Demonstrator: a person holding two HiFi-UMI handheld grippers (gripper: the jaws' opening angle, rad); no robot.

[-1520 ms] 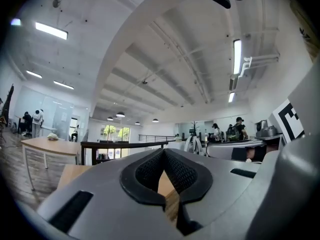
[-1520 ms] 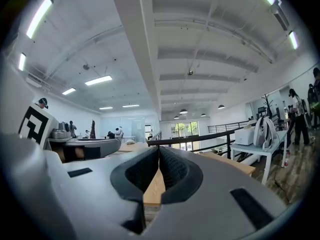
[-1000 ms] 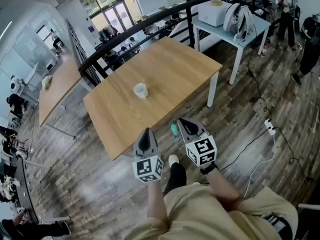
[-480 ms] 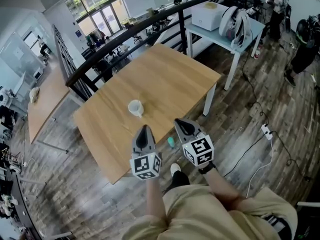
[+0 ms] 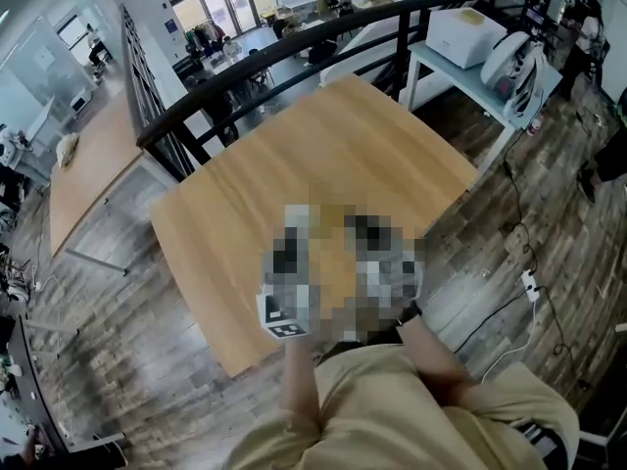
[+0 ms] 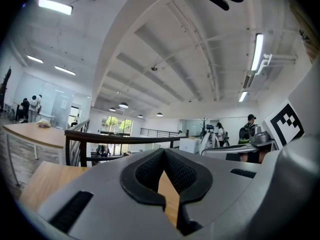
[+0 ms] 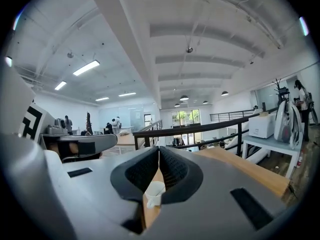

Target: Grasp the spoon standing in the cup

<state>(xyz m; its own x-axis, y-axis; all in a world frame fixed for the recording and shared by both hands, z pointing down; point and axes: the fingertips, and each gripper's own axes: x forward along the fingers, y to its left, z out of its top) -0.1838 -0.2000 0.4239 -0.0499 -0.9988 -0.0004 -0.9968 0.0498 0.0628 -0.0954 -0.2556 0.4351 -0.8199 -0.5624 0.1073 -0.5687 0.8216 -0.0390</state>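
Note:
In the right gripper view a white cup (image 7: 154, 193) stands on the wooden table (image 7: 250, 166), seen through the gap under the shut pads. It is low and a short way ahead; I cannot make out the spoon in it. My right gripper (image 7: 159, 151) is shut on nothing. My left gripper (image 6: 164, 154) is also shut, with only the tabletop (image 6: 40, 184) showing past its pads. In the head view a mosaic patch hides both grippers and the cup. Only the left gripper's marker cube (image 5: 284, 321) shows, over the table's (image 5: 294, 164) near part.
A black railing (image 5: 294, 57) runs behind the table. A light blue table (image 5: 470, 62) with a white box and a bag stands at the back right. A second wooden table (image 5: 88, 174) is at the left. A cable and power strip (image 5: 531, 284) lie on the floor at the right.
Both grippers have moved forward from over the floor by the table's near edge to over the tabletop, closer to the cup. The mosaic now covers them in the head view.

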